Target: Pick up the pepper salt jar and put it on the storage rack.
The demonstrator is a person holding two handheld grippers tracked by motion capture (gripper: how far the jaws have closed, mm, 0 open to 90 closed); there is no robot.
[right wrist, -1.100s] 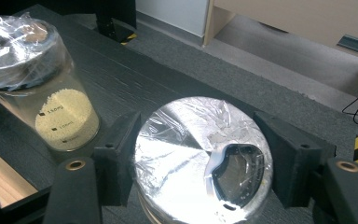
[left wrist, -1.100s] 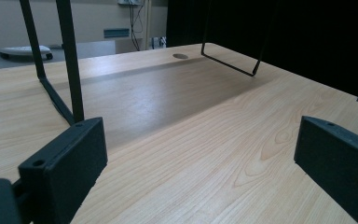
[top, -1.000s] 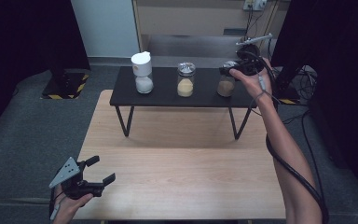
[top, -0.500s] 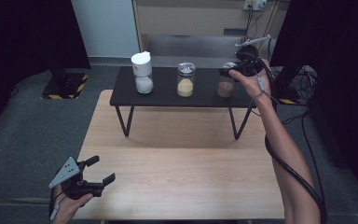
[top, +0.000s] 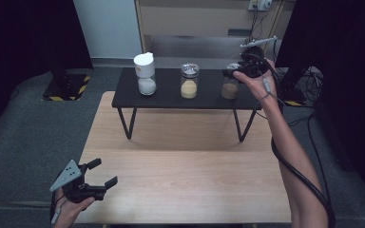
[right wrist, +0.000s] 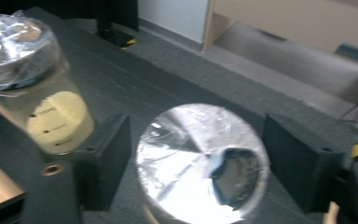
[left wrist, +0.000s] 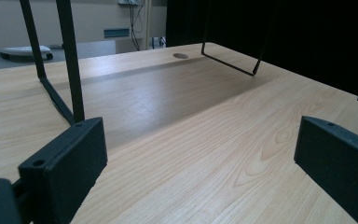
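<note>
On the black side table (top: 171, 97) stand three jars: a white-capped one (top: 145, 76), a yellow-filled one (top: 189, 83) and a brown-filled one (top: 229, 89) with a silver lid (right wrist: 182, 154). My right gripper (top: 232, 71) sits at the top of the brown jar. Its jaws have just been opening. In the right gripper view the right gripper (right wrist: 200, 161) has the lid between its pads with a gap on each side. The yellow jar (right wrist: 51, 107) stands to the left there. My left gripper (top: 105, 172) hovers open over the wooden table's near left corner, with nothing between the jaws (left wrist: 200, 158).
The wooden table (top: 185, 161) stretches bare between the side table's wire legs (left wrist: 70, 70) and the front edge. A cable (top: 304, 175) trails along the right forearm. Grey floor, a cabinet and dark curtains surround the table.
</note>
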